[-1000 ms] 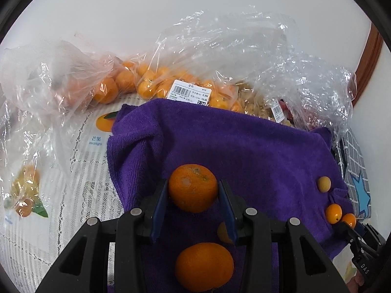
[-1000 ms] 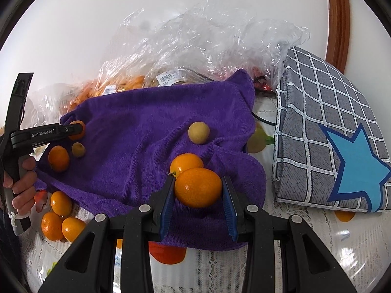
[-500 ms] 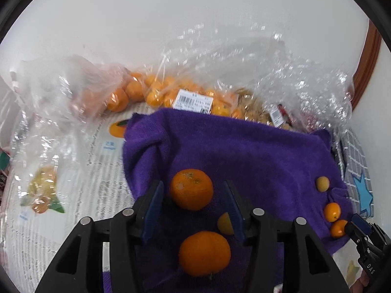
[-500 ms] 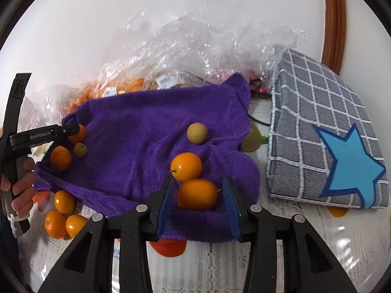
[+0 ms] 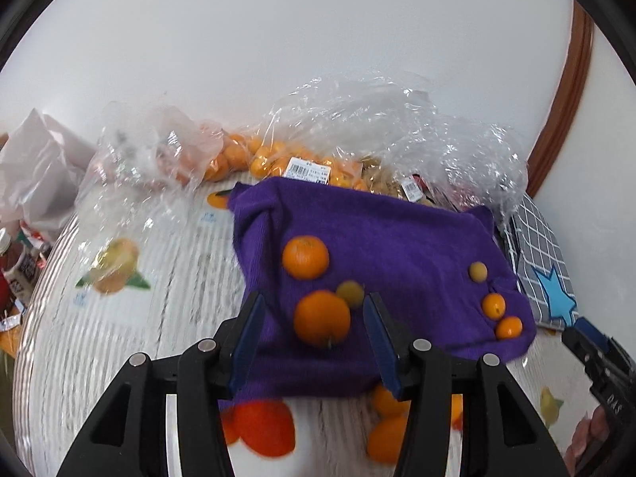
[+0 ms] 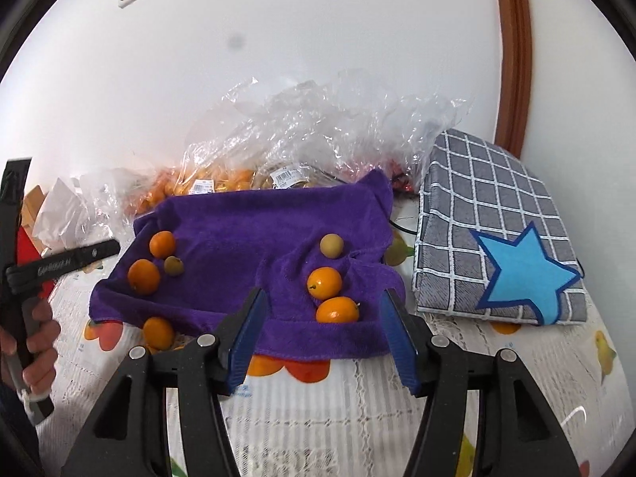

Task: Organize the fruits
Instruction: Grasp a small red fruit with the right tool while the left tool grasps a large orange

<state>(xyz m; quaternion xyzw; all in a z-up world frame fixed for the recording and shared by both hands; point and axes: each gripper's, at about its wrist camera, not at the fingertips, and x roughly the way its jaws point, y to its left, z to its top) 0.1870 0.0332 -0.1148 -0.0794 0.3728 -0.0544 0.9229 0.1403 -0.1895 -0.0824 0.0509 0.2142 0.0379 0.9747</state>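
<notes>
Both tools are empty right now, and each has fruit lying on the purple towel (image 6: 254, 230) in front of it. The step in hand looks like letting go and backing off, then going for more fruit.

To do this well, I think each hand should lift clear without brushing the towel, because round fruit rolls easily. The towel is bumpy and folded near its front edge, so a nudge could send a piece off onto the tabletop (image 6: 357, 405). New fruit should go beside its own kind: big ones with big, small ones with small.

The left tool (image 5: 310, 328) has its jaws apart and holds nothing. A big orange (image 5: 322, 319) shows between its blue pads (image 5: 246, 338), but the pads do not press on it; it lies on the towel. Another orange (image 5: 305, 257) sits just past it, with a small yellowish fruit (image 5: 350, 294) beside them.

The right tool (image 6: 324, 336) is opening wider at this moment, and nothing is gripped. Two small orange fruits (image 6: 324, 282) lie on the towel between its pads without touching them, one near the front edge. A pale round fruit (image 6: 331, 245) sits a little farther back.

More oranges are packed in the clear plastic bags (image 6: 318, 127) behind the towel. A few loose ones lie on the tabletop by the towel's front edge (image 5: 387, 439).
</notes>
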